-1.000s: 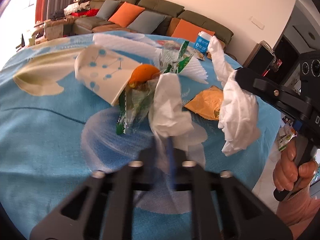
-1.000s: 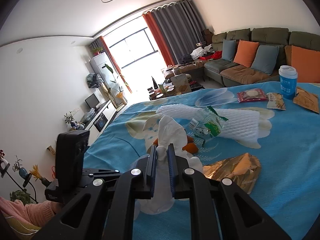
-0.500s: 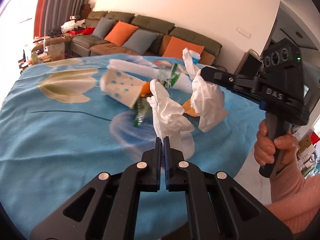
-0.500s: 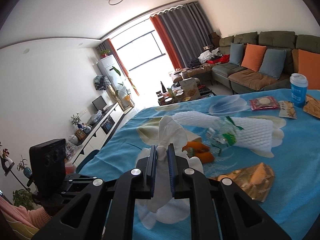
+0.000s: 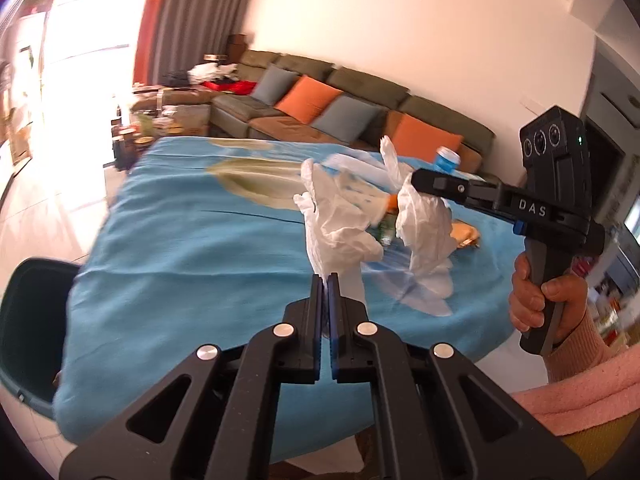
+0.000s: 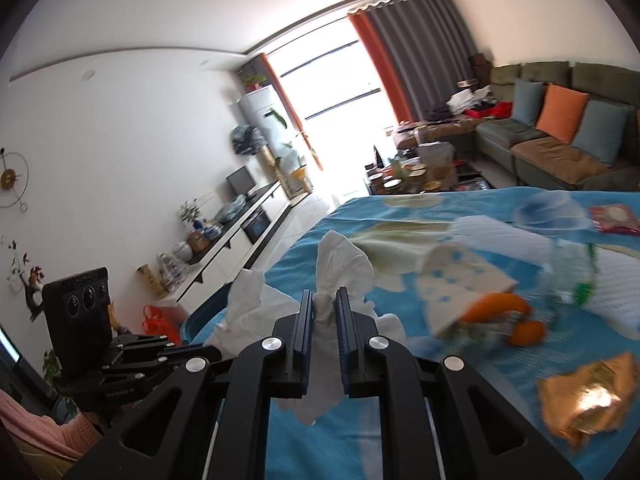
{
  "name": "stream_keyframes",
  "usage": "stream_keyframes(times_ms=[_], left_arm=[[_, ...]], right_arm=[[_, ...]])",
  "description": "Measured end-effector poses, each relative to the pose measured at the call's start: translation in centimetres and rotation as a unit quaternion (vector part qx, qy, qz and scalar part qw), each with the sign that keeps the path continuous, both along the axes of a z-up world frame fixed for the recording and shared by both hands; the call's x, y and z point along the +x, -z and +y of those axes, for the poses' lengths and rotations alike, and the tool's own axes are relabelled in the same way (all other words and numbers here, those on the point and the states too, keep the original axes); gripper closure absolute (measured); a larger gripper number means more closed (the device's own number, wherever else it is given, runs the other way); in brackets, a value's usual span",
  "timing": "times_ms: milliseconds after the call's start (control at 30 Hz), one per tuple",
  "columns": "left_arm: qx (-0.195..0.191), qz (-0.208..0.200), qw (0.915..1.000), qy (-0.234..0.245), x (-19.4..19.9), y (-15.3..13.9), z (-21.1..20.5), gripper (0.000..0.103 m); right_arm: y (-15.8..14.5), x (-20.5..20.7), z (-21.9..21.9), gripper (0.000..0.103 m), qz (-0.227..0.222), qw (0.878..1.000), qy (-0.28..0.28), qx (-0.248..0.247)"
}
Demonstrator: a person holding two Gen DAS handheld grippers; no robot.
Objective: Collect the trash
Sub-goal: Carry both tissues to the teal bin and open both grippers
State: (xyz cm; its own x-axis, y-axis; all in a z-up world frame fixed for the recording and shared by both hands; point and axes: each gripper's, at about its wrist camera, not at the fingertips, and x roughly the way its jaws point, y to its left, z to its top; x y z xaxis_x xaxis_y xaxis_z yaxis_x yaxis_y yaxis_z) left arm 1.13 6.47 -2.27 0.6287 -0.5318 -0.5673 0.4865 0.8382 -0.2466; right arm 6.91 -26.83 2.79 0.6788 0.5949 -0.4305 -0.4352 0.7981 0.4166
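Observation:
My left gripper [image 5: 326, 280] is shut on a crumpled white tissue [image 5: 336, 224], held up above the blue tablecloth [image 5: 180, 248]. My right gripper [image 6: 324, 296] is shut on a second white tissue [image 6: 344, 264], which hangs down between its fingers. In the left wrist view the right gripper [image 5: 418, 181] reaches in from the right with its tissue [image 5: 424, 220] dangling, close beside the left one's. In the right wrist view the left gripper's tissue [image 6: 256, 304] shows low on the left. A dark teal bin [image 5: 28, 312] stands beside the table's left edge.
On the cloth lie a tipped dotted paper cup [image 6: 452, 280], orange peel [image 6: 496, 308], a clear plastic bottle [image 6: 568, 276], a white foam net [image 6: 500, 236], a gold wrapper [image 6: 588, 392] and a red packet [image 6: 612, 216]. A sofa [image 5: 360, 100] is behind.
Both grippers have swung left with their tissues, away from the trash pile toward the table's edge. The teal bin has come into view at the left.

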Motion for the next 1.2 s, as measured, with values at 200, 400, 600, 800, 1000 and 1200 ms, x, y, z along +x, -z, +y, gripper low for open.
stream_keyframes(times_ms=[200,400,600,800,1000,1200], left_arm=[[-0.003,-0.004,0.9978,-0.065,-0.4,-0.8,5.2,0.1],[-0.003,-0.008,0.9902,-0.139,-1.4,-1.4,10.8,0.1],[0.006,-0.009,0.9782,-0.207,-2.0,-1.6,15.9,0.1],[0.012,0.003,0.9639,-0.266,-2.0,-0.6,20.8,0.1],[0.023,0.023,0.9501,-0.31,-1.5,0.7,24.9,0.1],[0.025,0.049,0.9446,-0.323,-0.3,2.3,26.5,0.1]], right_arm=[[-0.4,2.0,4.3,0.093,-0.001,0.999,-0.047,-0.005],[-0.8,3.7,8.9,0.093,-0.003,0.995,-0.099,-0.011],[-0.8,5.5,13.7,0.093,0.007,0.99,-0.143,-0.014],[-0.1,7.0,18.4,0.093,0.019,0.984,-0.176,-0.027],[0.5,8.6,22.7,0.093,0.029,0.977,-0.205,-0.042],[1.0,9.8,26.0,0.093,0.038,0.974,-0.217,-0.054]])
